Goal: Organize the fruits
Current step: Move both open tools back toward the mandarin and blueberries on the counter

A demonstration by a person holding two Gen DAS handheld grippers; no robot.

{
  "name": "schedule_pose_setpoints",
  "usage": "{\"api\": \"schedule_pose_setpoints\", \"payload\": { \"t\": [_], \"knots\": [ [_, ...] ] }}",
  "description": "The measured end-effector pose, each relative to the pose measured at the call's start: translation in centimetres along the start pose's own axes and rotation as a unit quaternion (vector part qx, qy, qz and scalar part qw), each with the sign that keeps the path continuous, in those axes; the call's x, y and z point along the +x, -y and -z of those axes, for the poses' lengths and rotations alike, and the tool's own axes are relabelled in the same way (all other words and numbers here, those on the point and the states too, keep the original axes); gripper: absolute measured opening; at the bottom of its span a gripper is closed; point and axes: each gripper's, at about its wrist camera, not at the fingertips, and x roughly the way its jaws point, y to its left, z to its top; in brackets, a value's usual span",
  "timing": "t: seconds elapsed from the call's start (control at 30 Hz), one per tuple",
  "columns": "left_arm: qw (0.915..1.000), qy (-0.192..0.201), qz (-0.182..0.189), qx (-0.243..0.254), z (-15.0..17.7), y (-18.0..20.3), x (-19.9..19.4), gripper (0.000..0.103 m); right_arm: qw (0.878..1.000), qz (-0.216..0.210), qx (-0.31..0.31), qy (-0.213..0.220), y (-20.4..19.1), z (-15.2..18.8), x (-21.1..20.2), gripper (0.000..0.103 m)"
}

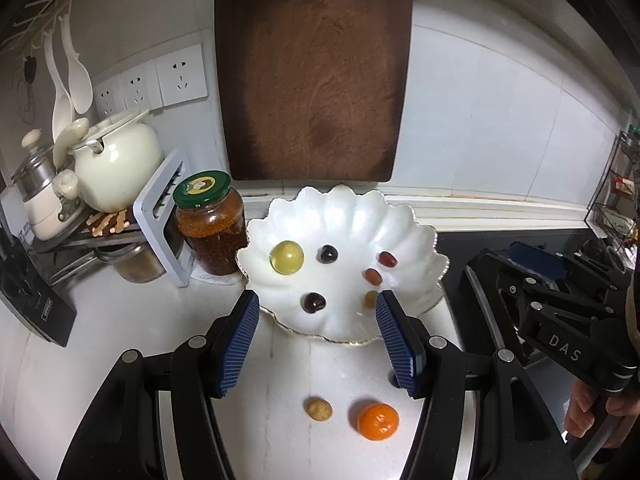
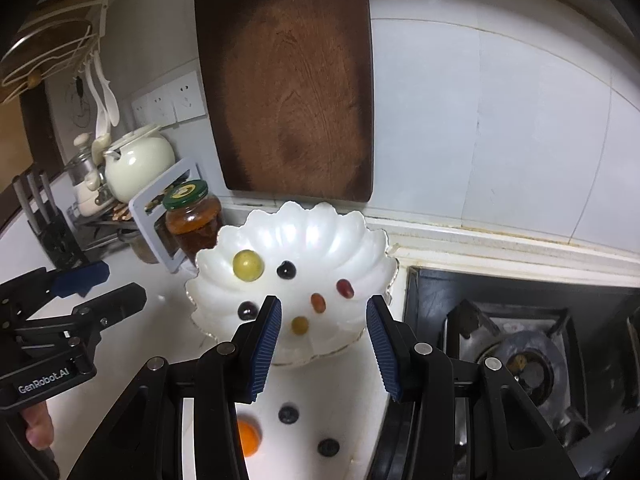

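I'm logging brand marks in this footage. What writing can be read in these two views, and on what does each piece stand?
"DAS": on the right gripper, seen from the left wrist.
"GenRobot.AI": on the left gripper, seen from the right wrist.
Jar lid: printed label, too blurred to read.
Black appliance: small plate, too small to read.

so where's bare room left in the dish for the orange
The dish is bare along its back scallops and in the middle, between the green fruit and the red grapes. The front right is crowded with small fruits. The orange sits on the counter in front.
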Motion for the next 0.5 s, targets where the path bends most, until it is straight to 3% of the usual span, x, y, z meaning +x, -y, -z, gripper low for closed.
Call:
{"api": "schedule_pose_setpoints", "payload": {
  "t": [0.5],
  "knots": [
    [0.9998, 0.0, 0.015, 0.013, 4.0, 1.9, -1.8, 0.061, 1.0, -0.004, -0.008, 0.01, 0.2, 3.9, -2.7, 0.046]
  ]
}}
